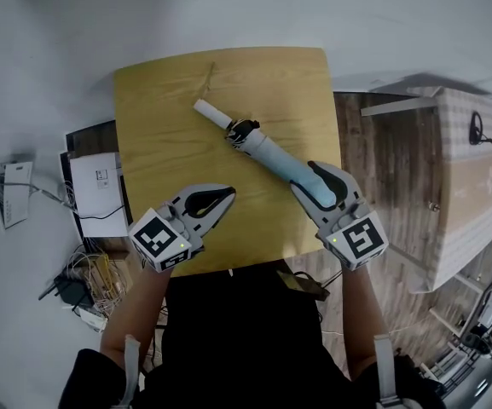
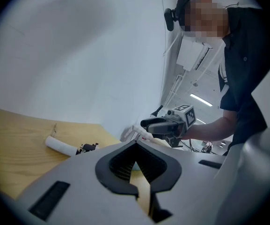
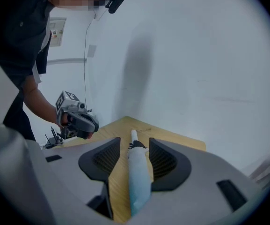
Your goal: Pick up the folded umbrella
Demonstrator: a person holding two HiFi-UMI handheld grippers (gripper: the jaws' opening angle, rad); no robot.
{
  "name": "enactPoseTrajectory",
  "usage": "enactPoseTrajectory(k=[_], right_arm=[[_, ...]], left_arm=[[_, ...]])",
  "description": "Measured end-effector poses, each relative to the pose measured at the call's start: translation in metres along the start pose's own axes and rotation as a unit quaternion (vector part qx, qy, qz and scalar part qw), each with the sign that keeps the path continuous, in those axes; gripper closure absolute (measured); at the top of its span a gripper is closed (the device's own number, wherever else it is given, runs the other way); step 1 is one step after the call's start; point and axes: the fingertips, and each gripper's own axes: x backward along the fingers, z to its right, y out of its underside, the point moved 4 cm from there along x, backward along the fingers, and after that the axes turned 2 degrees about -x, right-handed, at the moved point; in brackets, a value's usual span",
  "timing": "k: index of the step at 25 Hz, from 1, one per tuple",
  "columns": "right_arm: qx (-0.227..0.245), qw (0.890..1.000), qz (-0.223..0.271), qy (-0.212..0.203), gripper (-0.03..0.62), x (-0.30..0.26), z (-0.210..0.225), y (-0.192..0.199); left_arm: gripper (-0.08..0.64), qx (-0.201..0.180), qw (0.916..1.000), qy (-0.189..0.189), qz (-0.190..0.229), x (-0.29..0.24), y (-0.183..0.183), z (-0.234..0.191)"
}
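Note:
The folded umbrella lies diagonally on the small wooden table, with its white handle to the far left, a black strap in the middle and a pale blue canopy toward me. My right gripper is open around the canopy's near end. In the right gripper view the umbrella runs between the two pads, and a gap shows on its left side. My left gripper is shut and empty over the table's front left, apart from the umbrella. The umbrella's handle shows ahead of it.
A white box and a tangle of cables lie on the floor left of the table. A large pale carton stands to the right. A dark flat device sits near the table's front edge. A white wall is beyond.

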Motion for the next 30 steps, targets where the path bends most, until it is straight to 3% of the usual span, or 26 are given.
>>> enactPoseTrajectory(k=[11,22,30], right_arm=[[0.031,0.994,-0.103,0.007,0.296,-0.042,0.045,0.041],[0.044,0.98,-0.195,0.005,0.285,-0.068,0.066,0.087],[0.011,0.98,-0.199,-0.015,0.285,-0.074,0.075,0.097]], left_arm=[[0.551,0.006,0.9998,-0.012,-0.017,-0.029,0.011,-0.021],[0.551,0.018,0.9987,-0.036,-0.033,-0.031,0.019,-0.034],[0.551,0.025,0.9979,-0.048,-0.036,-0.032,0.024,-0.036]])
